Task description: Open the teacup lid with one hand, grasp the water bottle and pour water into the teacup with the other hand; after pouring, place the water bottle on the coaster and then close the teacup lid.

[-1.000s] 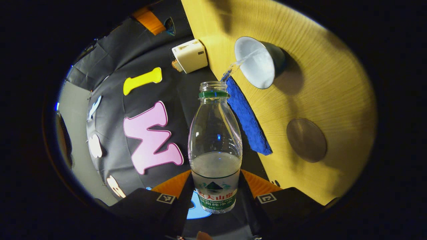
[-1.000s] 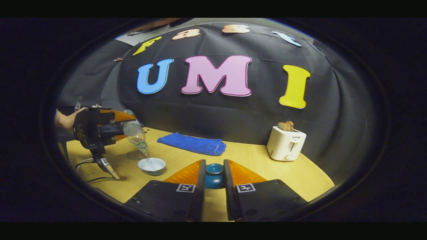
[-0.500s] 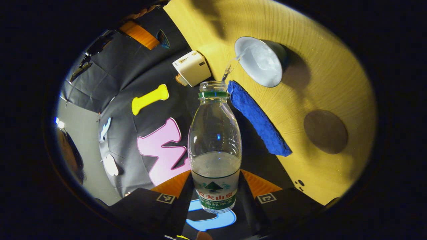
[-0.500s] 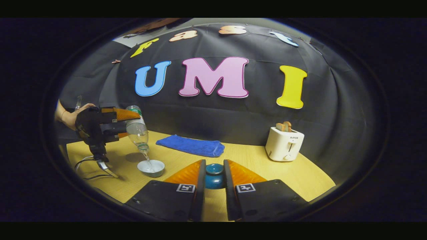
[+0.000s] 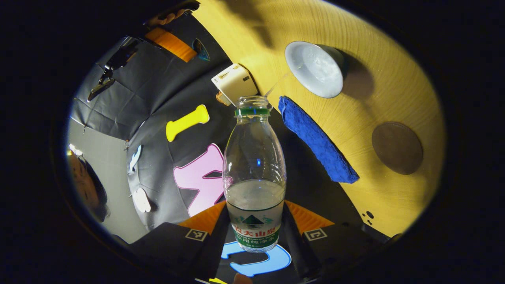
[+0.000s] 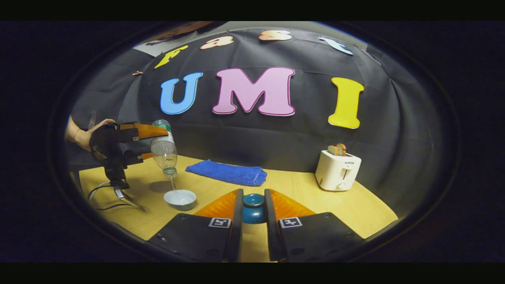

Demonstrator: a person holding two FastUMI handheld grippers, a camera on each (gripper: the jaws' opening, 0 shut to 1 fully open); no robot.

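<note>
Left gripper view: the left gripper [image 5: 254, 228] has its jaws clamped on the lower body of the water bottle [image 5: 254, 169], one finger on each side of the label. The bottle is less steeply tipped than half a second ago, and the stream that was running into the teacup [image 5: 314, 69] has thinned to a faint thread off the open neck. The cup sits uncovered near the bench's back edge with water in it; the blue towel [image 5: 317, 140] lies between it and the booth wall, and the round coaster [image 5: 397, 148] lies bare, well apart from the cup. My reading is that pouring is ending, so next comes standing the bottle upright on that coaster.

In the right gripper view the right gripper [image 6: 253, 215] has its jaws clamped on the teacup lid [image 6: 253, 208], held clear of the cup as before. Farther off, the other gripper holds the bottle neck-down above the cup beside a hand [image 6: 81, 136]. A toaster [image 6: 337, 169] stands toward the bench's far right.
</note>
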